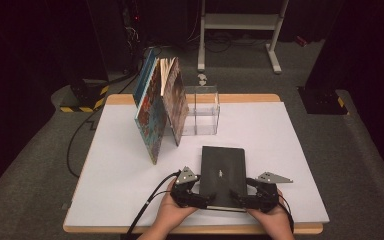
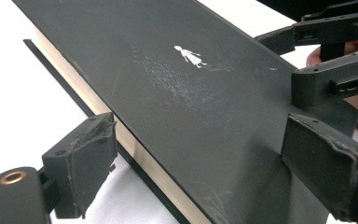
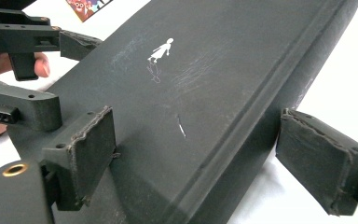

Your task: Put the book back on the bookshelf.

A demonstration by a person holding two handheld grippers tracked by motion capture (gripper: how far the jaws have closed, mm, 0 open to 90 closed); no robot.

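Note:
A black hardcover book (image 1: 223, 172) with a small white figure on its cover lies flat near the table's front edge. My left gripper (image 1: 206, 198) is at its near left corner and my right gripper (image 1: 238, 198) at its near right corner. In the left gripper view the open jaws (image 2: 200, 140) straddle the book (image 2: 191, 93), one pad beside the page edge and the other over the cover. In the right gripper view the jaws (image 3: 198, 135) stand wide around the spine corner of the book (image 3: 205, 93), and the right pad is clear of the spine.
Two colourful books (image 1: 160, 107) stand leaning together at the back left of the white table top (image 1: 290, 145). A clear plastic box (image 1: 201, 111) stands just to their right. A white metal stand (image 1: 240, 22) is on the floor beyond the table.

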